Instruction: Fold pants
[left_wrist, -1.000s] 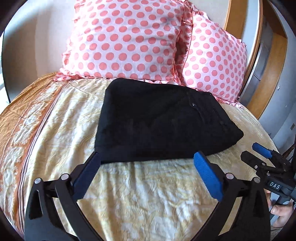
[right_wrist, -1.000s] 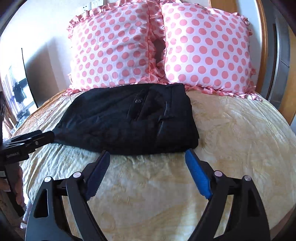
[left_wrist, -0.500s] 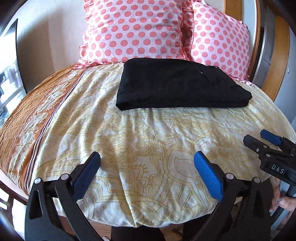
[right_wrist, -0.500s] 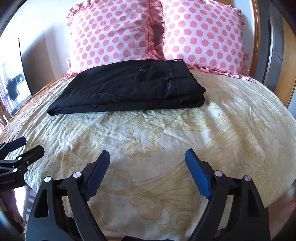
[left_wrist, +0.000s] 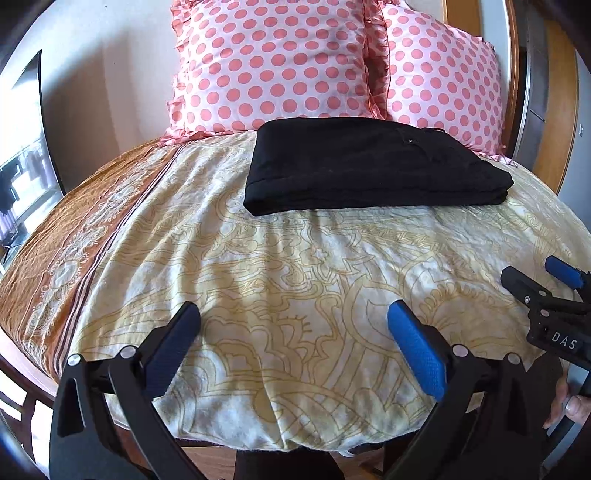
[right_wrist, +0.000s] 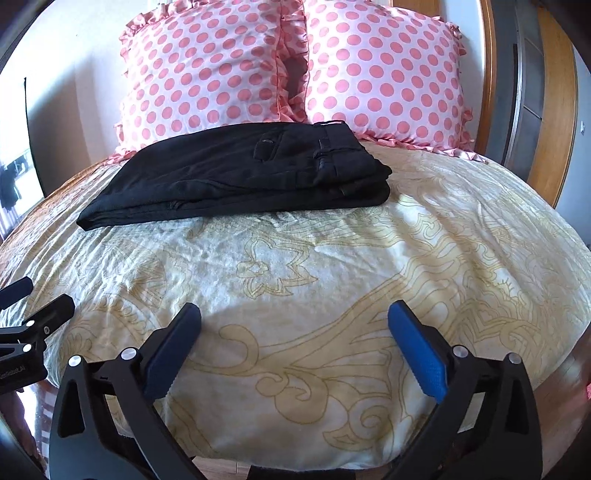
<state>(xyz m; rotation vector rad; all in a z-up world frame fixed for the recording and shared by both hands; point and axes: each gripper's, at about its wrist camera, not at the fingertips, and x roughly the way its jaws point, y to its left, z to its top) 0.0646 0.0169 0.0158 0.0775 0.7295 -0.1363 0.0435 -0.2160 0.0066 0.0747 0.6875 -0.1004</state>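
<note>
The black pants (left_wrist: 373, 166) lie folded in a flat rectangular stack at the far side of the bed, just in front of the pillows; in the right wrist view (right_wrist: 251, 170) a back pocket and the waistband face up. My left gripper (left_wrist: 293, 339) is open and empty, held back near the bed's front edge, well short of the pants. My right gripper (right_wrist: 293, 339) is open and empty too, at the front edge. The right gripper also shows at the right edge of the left wrist view (left_wrist: 546, 291).
The bed has a cream bedspread with a yellow pattern (left_wrist: 295, 266) and an orange band on the left (left_wrist: 74, 229). Two pink polka-dot pillows (right_wrist: 207, 70) (right_wrist: 384, 70) lean on the wall. A wooden headboard and door frame (right_wrist: 554, 92) stand at right.
Both grippers have drawn back from the folded pants toward the bed's front edge, staying open and empty. The pants have stayed in place.
</note>
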